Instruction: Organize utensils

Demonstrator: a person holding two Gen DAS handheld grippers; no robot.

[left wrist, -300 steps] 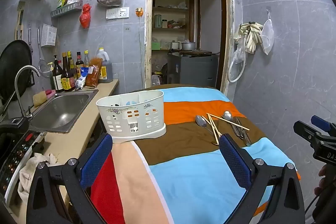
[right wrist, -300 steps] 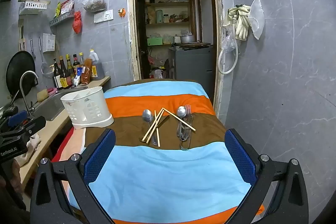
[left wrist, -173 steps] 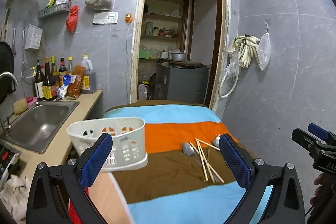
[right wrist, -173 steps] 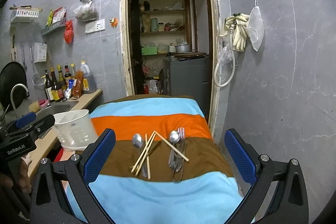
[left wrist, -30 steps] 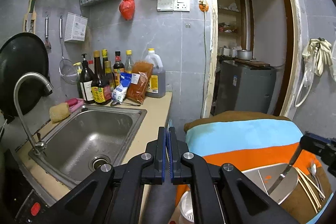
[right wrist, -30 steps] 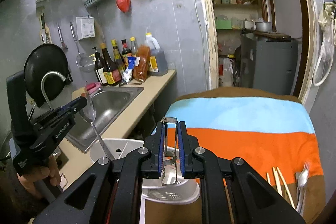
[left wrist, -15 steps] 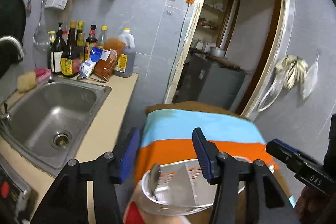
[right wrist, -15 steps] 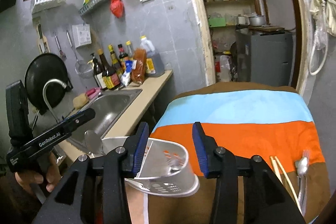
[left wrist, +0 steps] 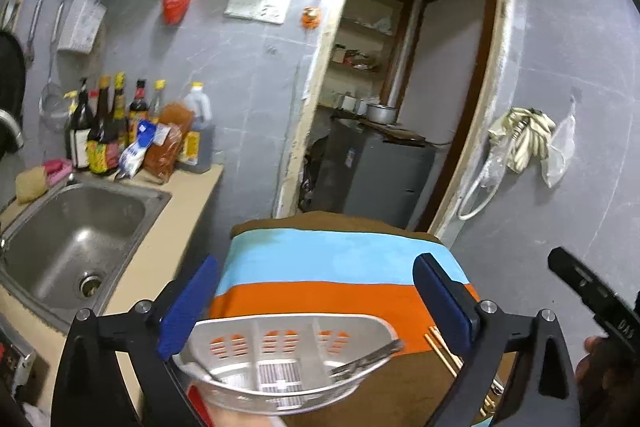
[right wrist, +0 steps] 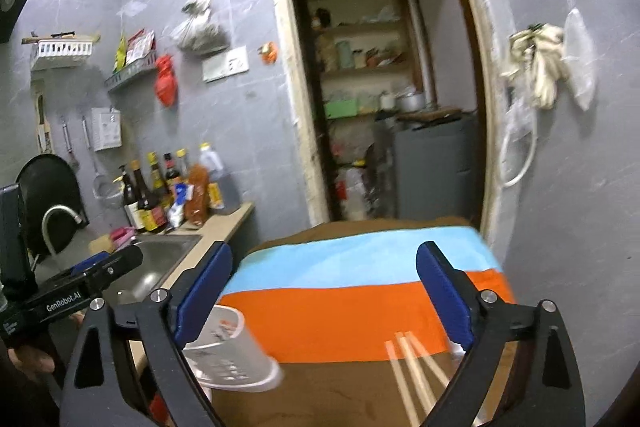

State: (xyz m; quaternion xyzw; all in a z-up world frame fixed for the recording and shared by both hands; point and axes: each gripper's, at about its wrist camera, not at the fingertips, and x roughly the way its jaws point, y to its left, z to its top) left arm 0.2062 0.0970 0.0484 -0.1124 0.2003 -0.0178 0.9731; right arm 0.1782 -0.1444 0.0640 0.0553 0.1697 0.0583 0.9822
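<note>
The white utensil caddy (left wrist: 280, 359) stands on the striped cloth, right below my open, empty left gripper (left wrist: 316, 299). A metal utensil (left wrist: 366, 357) leans in its right compartment. The caddy also shows at the lower left of the right wrist view (right wrist: 228, 355). My right gripper (right wrist: 324, 295) is open and empty above the cloth. Wooden chopsticks (right wrist: 412, 375) lie on the brown stripe below it; their ends also show in the left wrist view (left wrist: 440, 347).
The table wears a cloth with blue, orange and brown stripes (right wrist: 340, 315). A steel sink (left wrist: 72, 239) and sauce bottles (left wrist: 116, 131) are on the counter to the left. A doorway (right wrist: 380, 107) lies behind the table, a grey wall to the right.
Both grippers, shut on utensils over the caddy a second ago, have opened and let them go. Both have since pulled back and swung right, and their jaws have widened.
</note>
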